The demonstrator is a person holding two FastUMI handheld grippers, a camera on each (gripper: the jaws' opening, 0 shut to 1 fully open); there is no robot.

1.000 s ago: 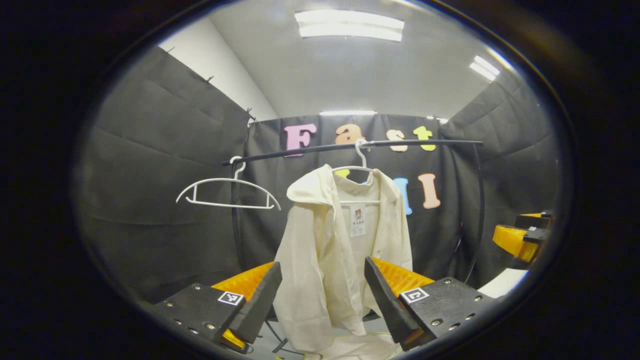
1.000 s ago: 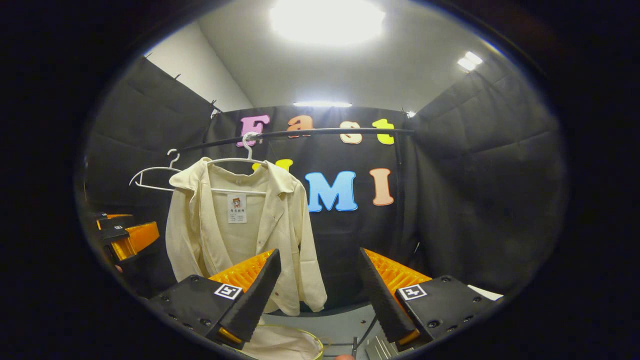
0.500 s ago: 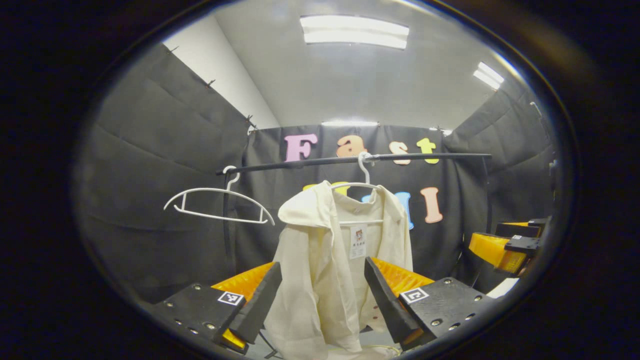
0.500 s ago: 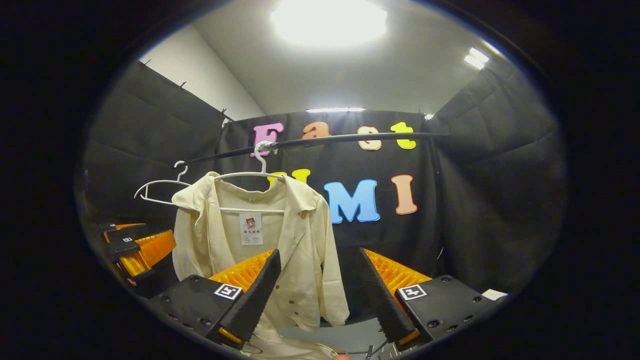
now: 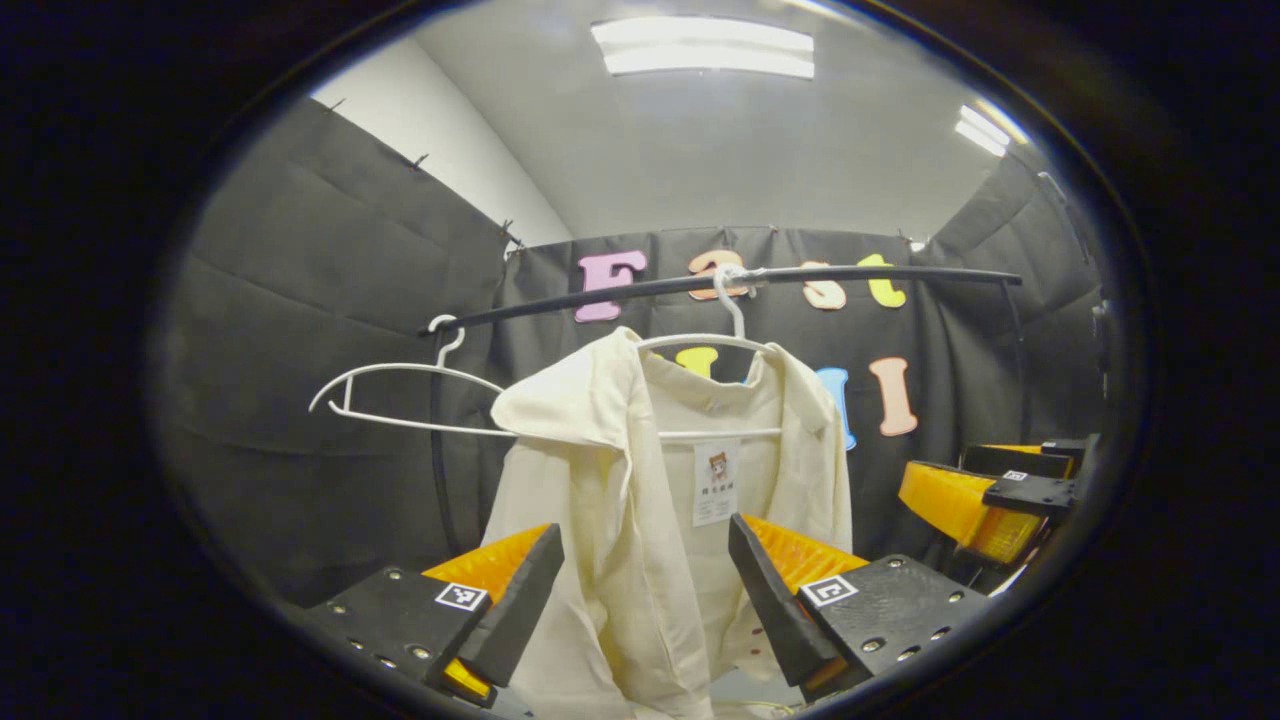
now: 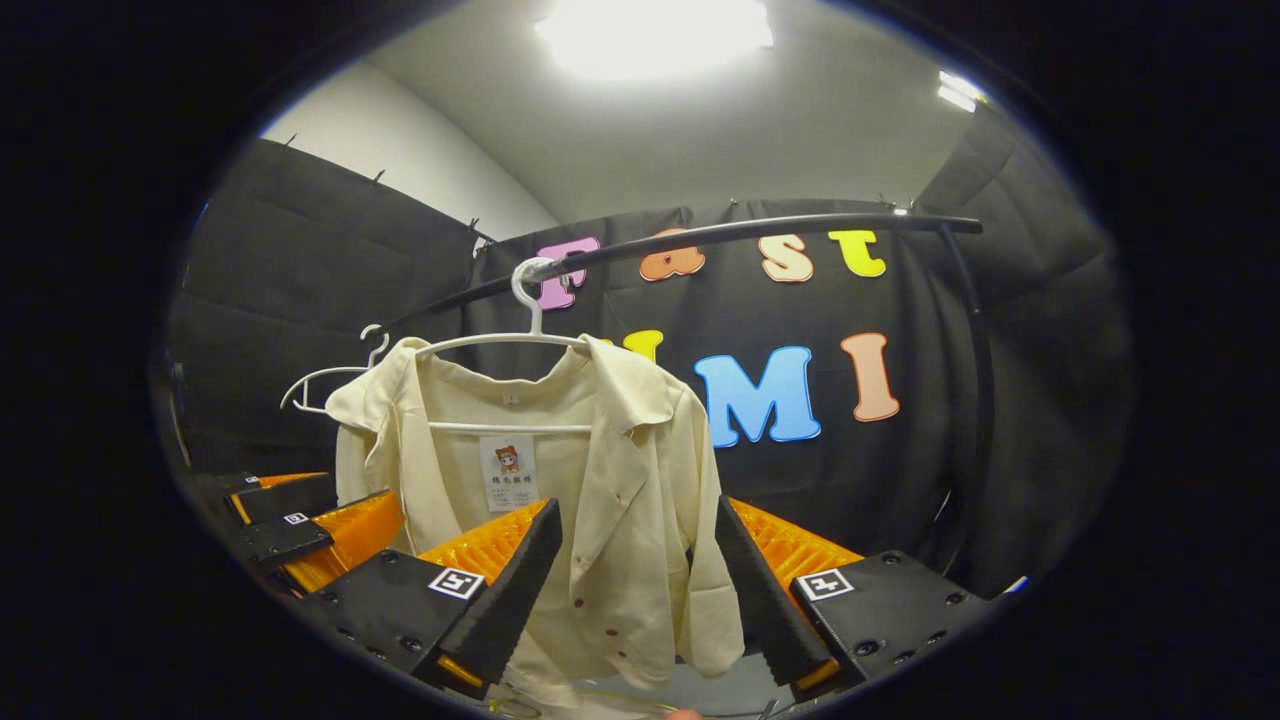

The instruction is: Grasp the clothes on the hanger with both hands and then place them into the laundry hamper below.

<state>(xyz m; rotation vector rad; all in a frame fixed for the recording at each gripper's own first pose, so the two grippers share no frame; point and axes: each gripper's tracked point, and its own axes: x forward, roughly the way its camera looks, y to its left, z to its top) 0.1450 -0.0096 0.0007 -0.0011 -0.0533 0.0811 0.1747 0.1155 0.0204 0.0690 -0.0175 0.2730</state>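
Observation:
A cream shirt (image 5: pixel 640 500) hangs on a white hanger (image 5: pixel 735 335) from the black rail (image 5: pixel 850 272). My left gripper (image 5: pixel 640 610) is open, its fingers framing the shirt's lower front, which hangs just beyond them. In the right gripper view the same shirt (image 6: pixel 600 480) hangs from its hanger (image 6: pixel 527 300), and my right gripper (image 6: pixel 635 600) is open below the shirt's right half. The right gripper (image 5: pixel 985 495) shows off to the shirt's right in the left gripper view. The left gripper (image 6: pixel 300 525) shows at the shirt's left in the right gripper view.
An empty white hanger (image 5: pixel 400 395) hangs on the rail left of the shirt, also seen as the empty hanger (image 6: pixel 330 380). The rail's upright post (image 6: pixel 975 400) stands at the right. Black cloth walls close the booth on three sides.
Both grippers have moved closer to the shirt, which now looks larger and sits between each pair of fingers. Both stay open. The basket rim below has dropped out of sight.

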